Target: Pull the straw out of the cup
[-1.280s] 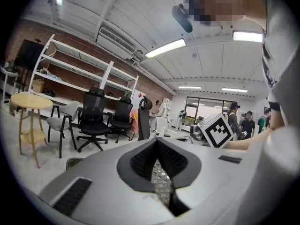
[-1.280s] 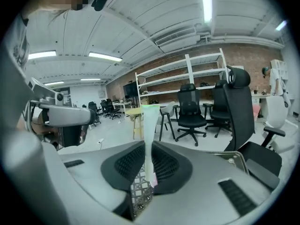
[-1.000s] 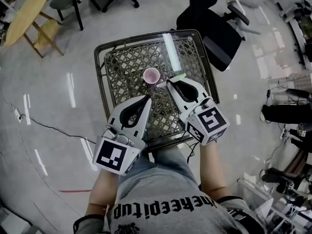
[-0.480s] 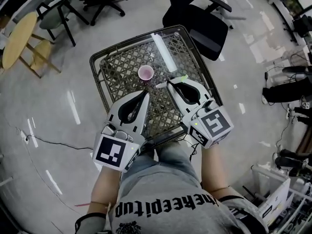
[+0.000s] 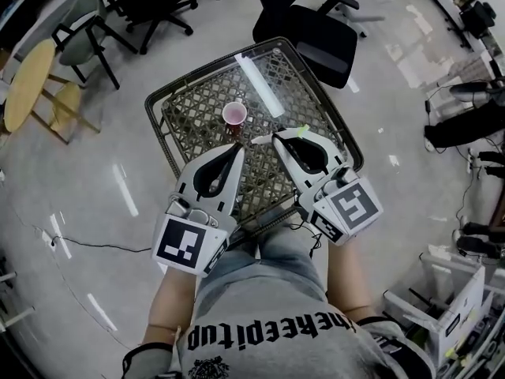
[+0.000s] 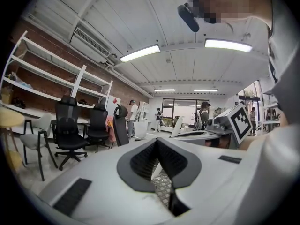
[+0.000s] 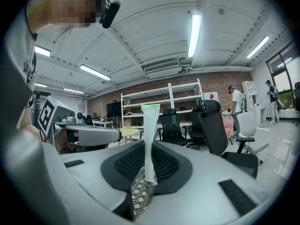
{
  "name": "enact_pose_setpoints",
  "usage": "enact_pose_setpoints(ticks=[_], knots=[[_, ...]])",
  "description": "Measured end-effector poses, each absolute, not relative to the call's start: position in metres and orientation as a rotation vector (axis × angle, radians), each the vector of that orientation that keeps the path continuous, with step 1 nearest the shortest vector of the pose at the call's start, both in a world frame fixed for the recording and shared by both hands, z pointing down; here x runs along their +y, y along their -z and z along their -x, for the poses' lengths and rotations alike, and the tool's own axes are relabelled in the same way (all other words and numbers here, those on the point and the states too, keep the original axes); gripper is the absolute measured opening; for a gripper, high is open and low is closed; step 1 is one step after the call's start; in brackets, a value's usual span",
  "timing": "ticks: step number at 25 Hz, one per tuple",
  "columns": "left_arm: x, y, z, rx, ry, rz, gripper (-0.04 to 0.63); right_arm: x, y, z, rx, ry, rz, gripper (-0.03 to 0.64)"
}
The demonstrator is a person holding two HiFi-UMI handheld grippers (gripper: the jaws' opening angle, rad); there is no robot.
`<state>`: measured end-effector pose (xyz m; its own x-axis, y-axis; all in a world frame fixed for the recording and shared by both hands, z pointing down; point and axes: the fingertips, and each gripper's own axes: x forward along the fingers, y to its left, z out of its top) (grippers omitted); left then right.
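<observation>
A small pink cup (image 5: 234,114) stands upright on the glass-topped wicker table (image 5: 162,110), with no straw in it. My right gripper (image 5: 275,136) is shut on the white straw (image 5: 263,138) with a green end, which lies crosswise in its jaws, clear of the cup and lower right of it. In the right gripper view the straw (image 7: 149,139) stands upright between the pads of the right gripper (image 7: 150,149). The left gripper (image 5: 238,149) hovers below the cup, shut and empty; the left gripper (image 6: 157,142) shows its jaws meeting. Neither gripper view shows the cup.
A black office chair (image 5: 319,36) stands just beyond the table's far right corner. A round wooden table (image 5: 28,85) and more chairs (image 5: 83,46) are at the far left. A cable (image 5: 95,243) runs over the shiny floor on the left. The person's lap meets the table's near edge.
Both grippers have drawn back from the cup toward the person and risen a little. The straw went with the right gripper, and its white end now sits farther from the cup.
</observation>
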<state>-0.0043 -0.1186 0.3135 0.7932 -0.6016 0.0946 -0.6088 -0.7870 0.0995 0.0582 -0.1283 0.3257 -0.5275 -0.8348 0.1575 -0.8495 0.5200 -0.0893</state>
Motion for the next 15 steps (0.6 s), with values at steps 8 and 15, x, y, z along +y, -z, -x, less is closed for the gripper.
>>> enact_pose_setpoints(ticks=[8, 15], knots=[[-0.109, -0.31, 0.013, -0.946, -0.088, -2.888, 0.015, -0.114, -0.316, -0.047, -2.686, -0.195, -1.517, 0.057], [-0.106, -0.303, 0.022, -0.949, -0.058, -2.904, 0.015, -0.108, -0.306, -0.033, -2.706, -0.144, -1.514, 0.055]])
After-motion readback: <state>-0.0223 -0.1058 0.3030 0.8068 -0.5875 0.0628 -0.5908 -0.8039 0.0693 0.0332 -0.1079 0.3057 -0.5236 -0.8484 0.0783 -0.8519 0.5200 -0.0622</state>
